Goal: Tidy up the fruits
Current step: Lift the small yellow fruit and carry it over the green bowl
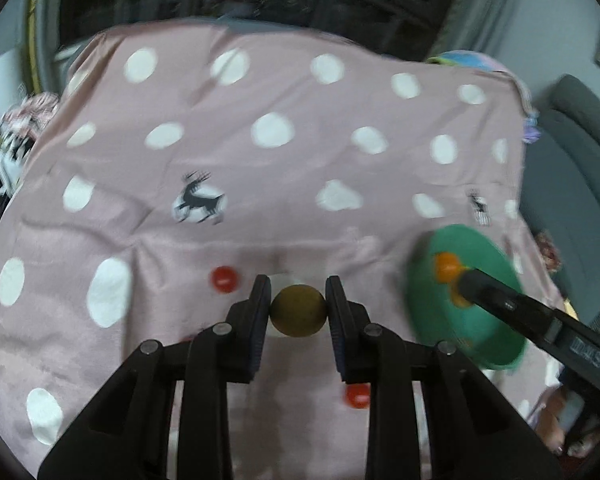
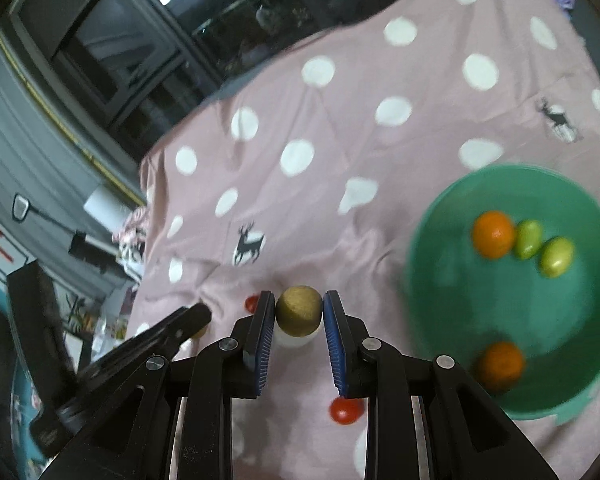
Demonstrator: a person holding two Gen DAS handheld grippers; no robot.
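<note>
Left wrist view: I am gripping a brown round fruit (image 1: 298, 311) between the left tongs (image 1: 298, 308), the pads pressing both its sides so it cannot roll on the soft pink dotted cloth (image 1: 260, 168). Right wrist view: the right tongs (image 2: 299, 312) are holding a second brown fruit (image 2: 299, 311) likewise. A green bowl (image 2: 452, 280), near right, is already collecting two oranges (image 2: 493, 234) and two green fruits (image 2: 556, 257). Red tomatoes (image 1: 224, 279) are waiting loose on the cloth.
</note>
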